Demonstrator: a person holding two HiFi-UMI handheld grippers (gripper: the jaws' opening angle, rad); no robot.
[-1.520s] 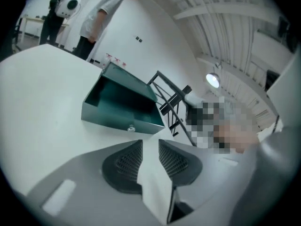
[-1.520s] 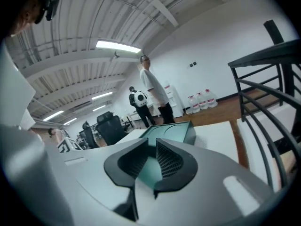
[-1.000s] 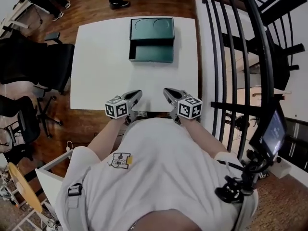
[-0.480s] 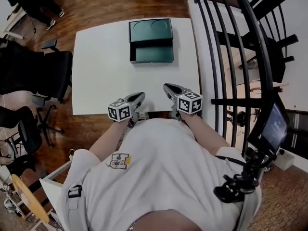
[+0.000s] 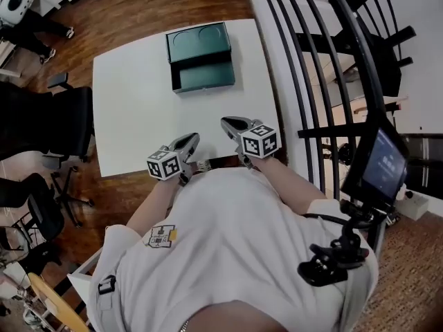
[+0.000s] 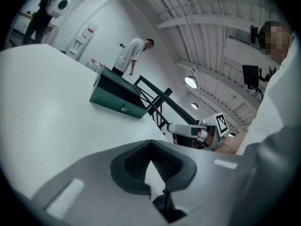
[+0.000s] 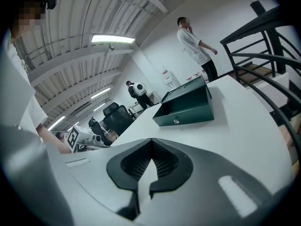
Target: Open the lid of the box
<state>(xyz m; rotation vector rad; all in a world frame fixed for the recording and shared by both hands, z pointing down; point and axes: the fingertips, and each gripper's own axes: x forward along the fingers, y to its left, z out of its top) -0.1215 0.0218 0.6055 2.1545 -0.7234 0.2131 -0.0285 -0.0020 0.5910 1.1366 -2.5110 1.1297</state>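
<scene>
**Box** point(image 5: 201, 57): dark green, rectangular, smooth-sided, with a small round fitting on its front wall. It stood at the far side of the table, well apart from both grippers. Its lid point(image 5: 199, 41) was raised and tilted back, and its inner face showed two round recesses. The shallow base lay open.

**Table** point(image 5: 131, 109): white, smooth, rectangular top, bare between the box and the near edge.

**Left gripper** point(image 5: 187, 142): grey shell with ribbed black pads and a marker cube. It was at the near table edge with its jaws closed together on nothing.

**Right gripper** point(image 5: 232, 125): same build, just beside the left one. Its jaws were also together and empty.

**Surroundings**: a black metal railing point(image 5: 304, 81) ran close along the table's right edge. Black office chairs point(image 5: 41, 123) stood off its left side on a wooden floor point(image 5: 131, 12).
</scene>
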